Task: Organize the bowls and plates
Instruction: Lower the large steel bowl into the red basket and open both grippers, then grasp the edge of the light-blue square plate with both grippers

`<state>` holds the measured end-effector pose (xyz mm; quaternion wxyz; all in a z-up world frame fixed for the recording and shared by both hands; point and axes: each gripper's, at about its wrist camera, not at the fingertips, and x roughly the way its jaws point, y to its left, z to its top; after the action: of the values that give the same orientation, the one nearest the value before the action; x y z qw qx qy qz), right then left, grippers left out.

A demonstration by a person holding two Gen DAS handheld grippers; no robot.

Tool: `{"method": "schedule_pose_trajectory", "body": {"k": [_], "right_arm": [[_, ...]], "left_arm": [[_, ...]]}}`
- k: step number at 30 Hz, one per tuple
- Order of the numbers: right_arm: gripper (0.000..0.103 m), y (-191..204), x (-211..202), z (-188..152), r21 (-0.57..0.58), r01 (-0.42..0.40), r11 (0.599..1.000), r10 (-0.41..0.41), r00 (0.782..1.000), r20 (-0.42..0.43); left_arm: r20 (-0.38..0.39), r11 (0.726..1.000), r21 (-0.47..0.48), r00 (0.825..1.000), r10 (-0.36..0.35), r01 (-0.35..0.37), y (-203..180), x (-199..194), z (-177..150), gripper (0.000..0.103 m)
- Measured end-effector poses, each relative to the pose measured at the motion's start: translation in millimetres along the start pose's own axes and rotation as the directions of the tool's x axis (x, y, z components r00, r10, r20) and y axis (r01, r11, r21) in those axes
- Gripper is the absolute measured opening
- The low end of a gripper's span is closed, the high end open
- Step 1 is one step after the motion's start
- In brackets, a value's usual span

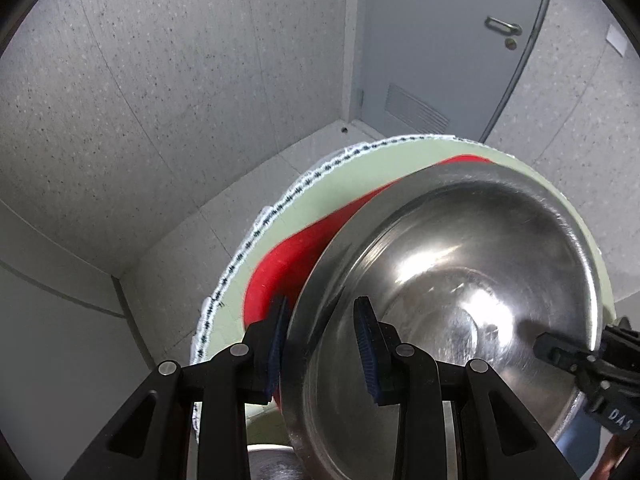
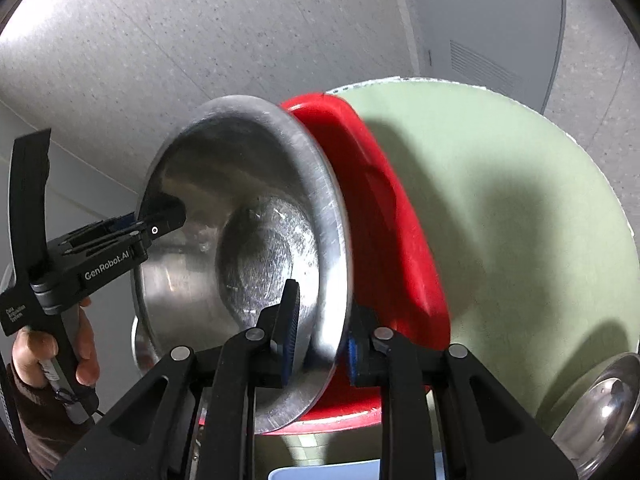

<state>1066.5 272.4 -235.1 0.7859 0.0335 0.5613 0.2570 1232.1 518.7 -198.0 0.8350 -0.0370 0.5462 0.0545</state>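
carrying a steel bowl [image 1: 460, 280] over a red tray [image 2: 384, 240] on the green table [image 2: 520, 200], the left gripper [image 1: 320, 344] and right gripper [image 2: 320, 332] each clamp its rim at 6 o'clock. it looks unplaced; another steel dish [image 2: 600, 408] waits at 4 o'clock.

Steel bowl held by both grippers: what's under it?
Under the steel bowl sits a red tray on the green tablecloth. The bowl covers much of the tray, so whether anything lies on it there cannot be seen.
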Motion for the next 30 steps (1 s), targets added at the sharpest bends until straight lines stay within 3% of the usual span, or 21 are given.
{"method": "schedule_pose_trajectory", "body": {"k": [4,6,7,10,12,17,22,27,30], "right_arm": [[0.024,-8,3,-3,-0.004,0.034,0.999,-0.034,0.999,-0.007],[0.038,-8,4,-3,-0.012,0.037,0.999,-0.037,0.999,0.002],[0.052,-6,2,-2,-0.012,0.03,0.999,-0.03,1.0,0.007],[0.067,-1,-5,-3,-0.031,0.009,0.999,-0.009,1.0,0.024],[0.072,1,-16,-4,-0.033,0.012,0.999,-0.01,0.999,0.041],[0.073,-17,-53,-17,-0.026,0.033,0.999,-0.029,0.992,0.126],[0.079,-32,-103,-49,0.0,0.097,0.995,-0.094,0.964,0.25],[0.079,-58,-141,-116,0.092,0.159,0.983,-0.181,0.926,0.33],[0.079,-69,-148,-153,0.147,0.188,0.971,-0.228,0.913,0.339]], "left_arm": [[0.003,1.0,-0.003,1.0,0.002,-0.002,-8,6,14,0.035],[-0.001,1.0,-0.002,1.0,0.004,-0.004,-16,3,17,0.046],[0.003,1.0,-0.004,1.0,0.005,-0.005,-19,2,17,0.05],[0.022,1.0,-0.003,1.0,-0.002,0.002,-18,-3,17,0.064],[0.053,1.0,-0.017,0.998,0.021,-0.02,-19,-16,13,0.08],[0.186,0.99,-0.016,0.972,0.144,-0.143,-28,-65,-6,0.085],[0.267,0.997,0.062,0.963,0.021,-0.038,-70,-105,-54,0.092],[0.237,0.985,0.151,0.963,-0.124,0.089,-116,-117,-104,0.093],[0.211,0.972,0.209,0.966,-0.148,0.104,-135,-114,-125,0.093]]}}
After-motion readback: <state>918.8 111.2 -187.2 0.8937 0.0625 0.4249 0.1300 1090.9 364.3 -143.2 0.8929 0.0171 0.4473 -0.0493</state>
